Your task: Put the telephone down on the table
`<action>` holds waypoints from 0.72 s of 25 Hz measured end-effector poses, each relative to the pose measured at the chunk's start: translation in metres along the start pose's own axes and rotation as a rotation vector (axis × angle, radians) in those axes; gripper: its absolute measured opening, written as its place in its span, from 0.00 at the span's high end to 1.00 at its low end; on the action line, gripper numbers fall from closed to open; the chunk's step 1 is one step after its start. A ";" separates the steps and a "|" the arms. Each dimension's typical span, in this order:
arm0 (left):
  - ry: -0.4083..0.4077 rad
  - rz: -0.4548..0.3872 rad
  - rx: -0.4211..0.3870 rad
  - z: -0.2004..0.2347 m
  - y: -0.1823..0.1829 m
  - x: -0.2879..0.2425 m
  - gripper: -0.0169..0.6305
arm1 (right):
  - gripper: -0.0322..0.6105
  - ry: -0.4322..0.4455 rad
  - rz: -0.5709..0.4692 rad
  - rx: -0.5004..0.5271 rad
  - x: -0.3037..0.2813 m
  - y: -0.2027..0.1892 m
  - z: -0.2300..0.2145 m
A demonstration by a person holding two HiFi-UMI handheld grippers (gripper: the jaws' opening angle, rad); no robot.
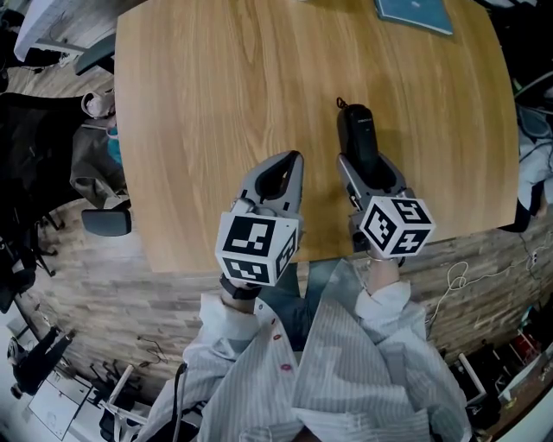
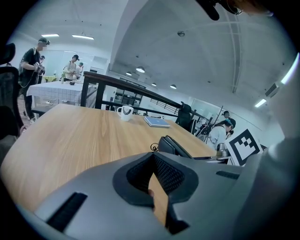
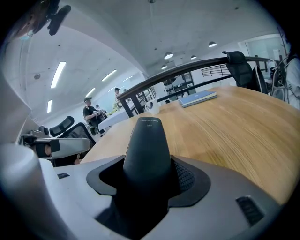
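Observation:
The telephone [image 1: 358, 128] is a black handset that points away from me over the wooden table [image 1: 207, 86]. My right gripper [image 1: 371, 169] is shut on its near half; the right gripper view shows the telephone [image 3: 147, 143] standing up between the dark pads. From the left gripper view the telephone [image 2: 172, 146] sits low over the tabletop, and I cannot tell if it touches. My left gripper [image 1: 295, 159] hovers just to its left, its jaws shut with nothing between them. In its own view the left gripper [image 2: 154, 161] has its pads meeting.
A blue notebook [image 1: 415, 12] lies at the table's far edge, with a white mug [image 2: 124, 112] beside it. The table's near edge [image 1: 259, 263] runs under my grippers. Office chairs [image 1: 108, 220] stand on the left; people [image 2: 33, 61] are in the background.

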State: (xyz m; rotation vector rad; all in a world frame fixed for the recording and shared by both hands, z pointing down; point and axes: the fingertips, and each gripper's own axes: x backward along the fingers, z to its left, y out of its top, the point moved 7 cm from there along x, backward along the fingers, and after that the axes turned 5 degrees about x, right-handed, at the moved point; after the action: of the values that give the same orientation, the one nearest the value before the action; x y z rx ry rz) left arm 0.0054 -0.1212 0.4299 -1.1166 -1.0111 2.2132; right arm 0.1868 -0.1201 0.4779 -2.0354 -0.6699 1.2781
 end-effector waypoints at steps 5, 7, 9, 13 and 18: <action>0.006 0.004 -0.004 0.001 -0.003 -0.003 0.96 | 0.49 -0.007 0.017 0.008 -0.006 -0.008 -0.003; 0.010 0.004 -0.002 0.004 -0.003 -0.002 0.96 | 0.49 -0.003 0.027 0.012 -0.010 -0.012 0.000; 0.014 0.006 0.002 0.008 -0.005 -0.001 0.96 | 0.49 0.004 0.039 0.014 -0.015 -0.015 0.005; 0.020 0.010 0.009 0.013 -0.007 0.001 0.96 | 0.49 0.018 0.065 0.035 -0.023 -0.021 0.015; 0.030 0.010 0.014 0.019 -0.008 0.003 0.96 | 0.49 0.032 0.092 0.050 -0.031 -0.028 0.023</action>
State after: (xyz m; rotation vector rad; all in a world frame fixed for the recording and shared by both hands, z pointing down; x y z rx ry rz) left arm -0.0115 -0.1224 0.4424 -1.1482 -0.9774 2.2015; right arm 0.1507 -0.1175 0.5100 -2.0616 -0.5299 1.2979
